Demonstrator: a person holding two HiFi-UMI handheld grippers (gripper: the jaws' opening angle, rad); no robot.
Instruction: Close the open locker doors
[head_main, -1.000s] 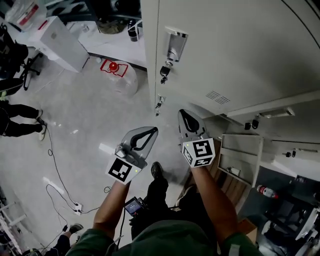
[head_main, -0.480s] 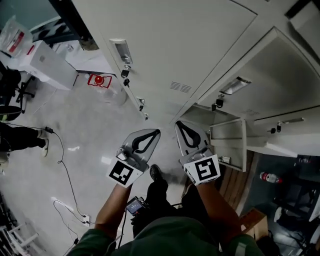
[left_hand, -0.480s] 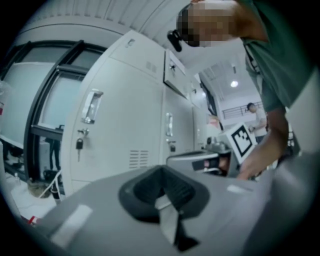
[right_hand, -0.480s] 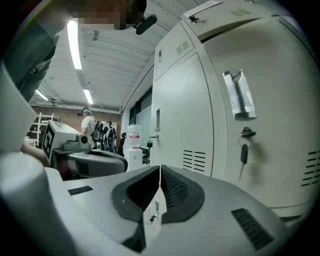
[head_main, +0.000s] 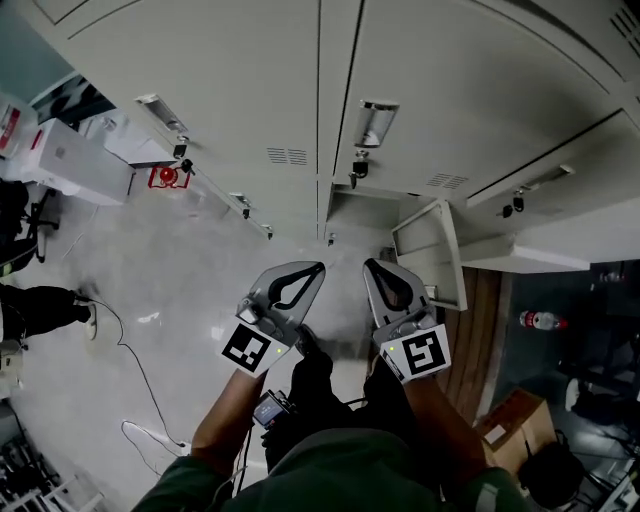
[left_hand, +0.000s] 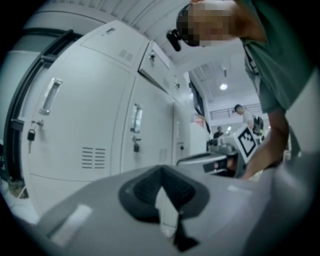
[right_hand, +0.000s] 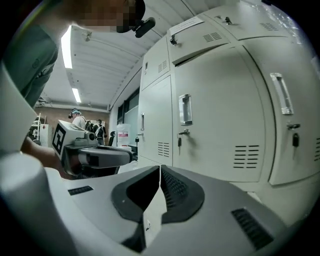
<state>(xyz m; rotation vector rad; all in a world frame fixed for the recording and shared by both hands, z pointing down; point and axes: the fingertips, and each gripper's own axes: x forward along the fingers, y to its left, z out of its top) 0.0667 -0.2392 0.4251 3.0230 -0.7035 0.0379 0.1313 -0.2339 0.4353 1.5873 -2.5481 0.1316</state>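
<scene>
A person faces a bank of pale lockers (head_main: 250, 100) with a claw in each hand, both held out over the floor (head_main: 170, 280) and touching no door. The left claw (head_main: 308, 272) is pressed together and grips nothing; the right claw (head_main: 378, 272), just beside it at 3 o'clock, is likewise pressed together and grips nothing. One low open door (head_main: 428, 255) stands swung out at 1 o'clock from the right claw, near it but apart. A second door (head_main: 560, 185), at 2 o'clock, seems ajar along a dark gap, though the steep angle makes this uncertain. A handle (head_main: 375, 125) sits at 12 o'clock. A cable (head_main: 120, 350) trails at 8 o'clock from the left claw, and a bottle (head_main: 545, 320) lies at 3 o'clock from the right.
</scene>
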